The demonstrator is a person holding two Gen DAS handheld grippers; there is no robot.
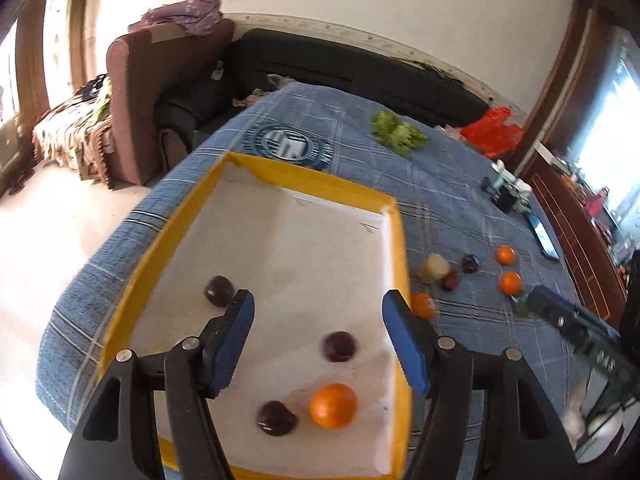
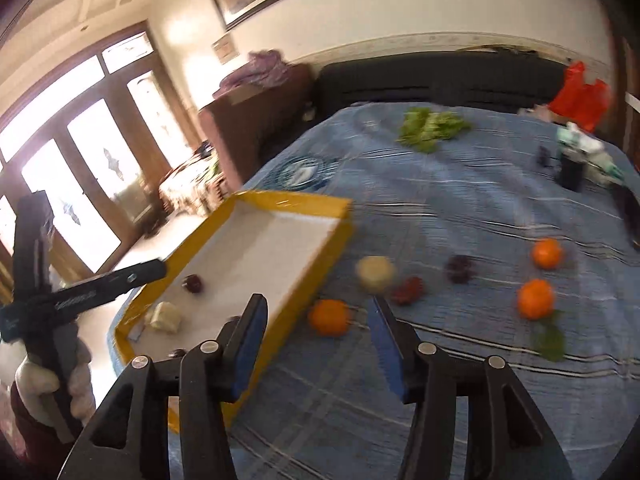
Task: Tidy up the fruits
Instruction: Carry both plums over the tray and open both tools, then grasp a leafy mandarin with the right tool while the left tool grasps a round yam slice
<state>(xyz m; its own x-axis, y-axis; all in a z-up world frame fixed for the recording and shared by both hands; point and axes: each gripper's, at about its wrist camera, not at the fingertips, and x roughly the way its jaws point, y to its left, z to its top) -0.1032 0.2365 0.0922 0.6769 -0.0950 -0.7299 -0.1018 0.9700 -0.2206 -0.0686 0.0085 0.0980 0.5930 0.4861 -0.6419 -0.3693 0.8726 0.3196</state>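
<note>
Our left gripper point(image 1: 318, 328) hangs over the tray point(image 1: 394, 240) with its jaws spread wide and nothing between them. Our right gripper point(image 2: 318, 330) is open just as wide and also empty, poised low over the bed point(image 2: 460, 208) with the nearest orange point(image 2: 329, 317) lying just ahead between the blue pads.

Inside the tray we already have three plums point(image 1: 339, 346) and one orange point(image 1: 333, 406), all loose on the white floor. The right view also shows a pale lump in the tray's near corner; we cannot tell what it is.

Outside, on the blue cover just beside the tray wall, sit the nearest orange, a pale round fruit point(image 2: 375, 273), two dark plums point(image 2: 460, 269) and two more oranges point(image 2: 535, 299), one with a green leaf by it. Lettuce point(image 2: 430, 126) and a red bag point(image 2: 580, 96) lie well apart at the far end.

What worries us: the right view is smeared, so we seem to be moving fast, and a hurried close could clip the orange off-centre and send it rolling across the soft cover. It is touching or nearly touching the tray wall, so the left pad may catch the yellow rim and shove the tray. Round fruit dropped in could also knock the loose ones about.
</note>
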